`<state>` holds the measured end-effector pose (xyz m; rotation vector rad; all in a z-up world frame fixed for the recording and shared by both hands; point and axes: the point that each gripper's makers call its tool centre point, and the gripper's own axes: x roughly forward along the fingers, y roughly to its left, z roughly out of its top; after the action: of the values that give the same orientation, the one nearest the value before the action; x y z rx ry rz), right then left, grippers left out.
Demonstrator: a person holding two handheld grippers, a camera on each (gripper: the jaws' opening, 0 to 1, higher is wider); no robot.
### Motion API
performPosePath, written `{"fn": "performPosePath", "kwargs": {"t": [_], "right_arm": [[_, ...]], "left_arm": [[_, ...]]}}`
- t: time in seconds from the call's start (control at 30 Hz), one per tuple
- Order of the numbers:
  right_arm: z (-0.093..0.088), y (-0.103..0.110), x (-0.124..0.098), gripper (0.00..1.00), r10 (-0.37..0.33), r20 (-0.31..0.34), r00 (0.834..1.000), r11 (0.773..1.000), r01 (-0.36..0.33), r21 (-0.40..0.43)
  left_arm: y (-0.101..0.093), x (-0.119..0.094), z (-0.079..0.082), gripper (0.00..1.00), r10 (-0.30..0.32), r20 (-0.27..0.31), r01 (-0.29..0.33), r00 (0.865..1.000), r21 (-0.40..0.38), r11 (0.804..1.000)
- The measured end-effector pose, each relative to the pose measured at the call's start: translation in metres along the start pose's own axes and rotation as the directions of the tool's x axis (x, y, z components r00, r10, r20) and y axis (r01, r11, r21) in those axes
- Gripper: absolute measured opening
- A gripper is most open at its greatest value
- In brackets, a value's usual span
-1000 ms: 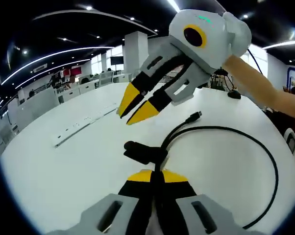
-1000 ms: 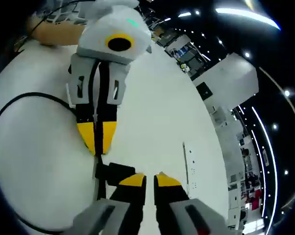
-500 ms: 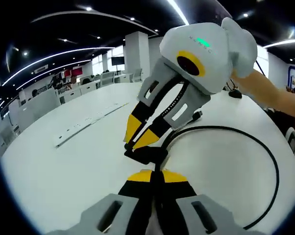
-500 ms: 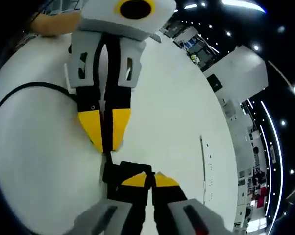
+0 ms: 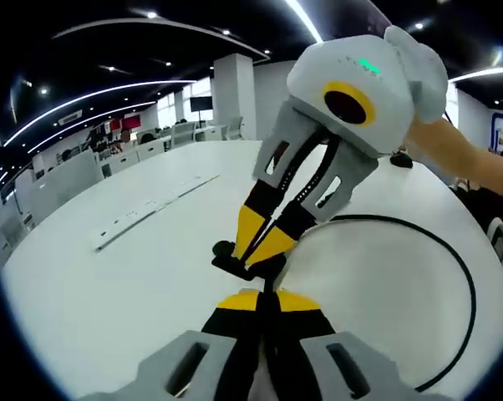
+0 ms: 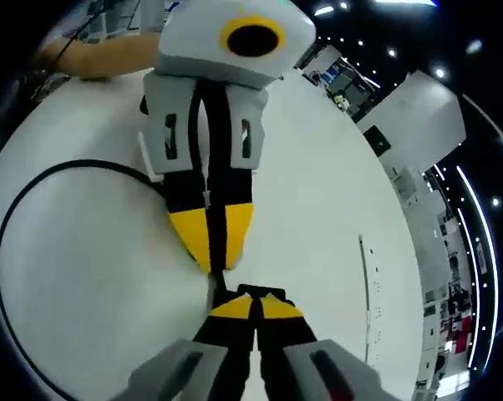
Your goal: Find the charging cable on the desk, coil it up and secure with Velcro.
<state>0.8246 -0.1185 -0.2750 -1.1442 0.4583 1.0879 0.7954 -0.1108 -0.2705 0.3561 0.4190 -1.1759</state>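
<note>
Left gripper [image 5: 264, 299] sitting low over the white desk [image 5: 109, 284], yellow-tipped jaws pressed together, pinching the black charging cable [image 5: 452, 267] at its bundled end. Same gripper coming in from the top of the right gripper view [image 6: 214, 255], jaws together there too, cable emerging right at the tips.

Right gripper [image 6: 250, 307] meeting it tip to tip, jaws nearly closed on the black Velcro strap [image 5: 235, 261], a dark chunky tab sitting just beyond the left gripper's tips. In the left gripper view the right gripper [image 5: 264, 246] is reaching down from upper right, yellow tips clamping that strap.

Cable looking thin, black, round, lying flat on the desk. Sweeping out from the pinch point in one wide open loop [image 6: 34, 217] and curving back toward the grippers; not yet coiled tight. Connector ends hidden behind the grippers, so cannot tell their position.

Person's forearm [image 5: 460, 154] showing behind the right gripper. Long flush power strip panel [image 5: 147, 210] lying in the desk surface, well apart from the cable.
</note>
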Motion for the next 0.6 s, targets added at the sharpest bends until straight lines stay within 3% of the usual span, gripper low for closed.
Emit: {"fn": "performPosePath", "kwargs": {"t": [0.23,0.6], "right_arm": [[0.002,0.005,-0.001,0.03,0.028,-0.044,0.999,0.998,-0.03,-0.049],[0.003,0.013,-0.01,0.03,0.064,-0.045,0.997,0.997,-0.066,-0.051]], "left_arm": [[0.0,0.0,0.0,0.06,0.001,-0.002,-0.001,1.0,-0.001,1.0],[-0.001,-0.001,-0.001,0.06,-0.005,-0.001,0.005,1.0,0.006,1.0]]}}
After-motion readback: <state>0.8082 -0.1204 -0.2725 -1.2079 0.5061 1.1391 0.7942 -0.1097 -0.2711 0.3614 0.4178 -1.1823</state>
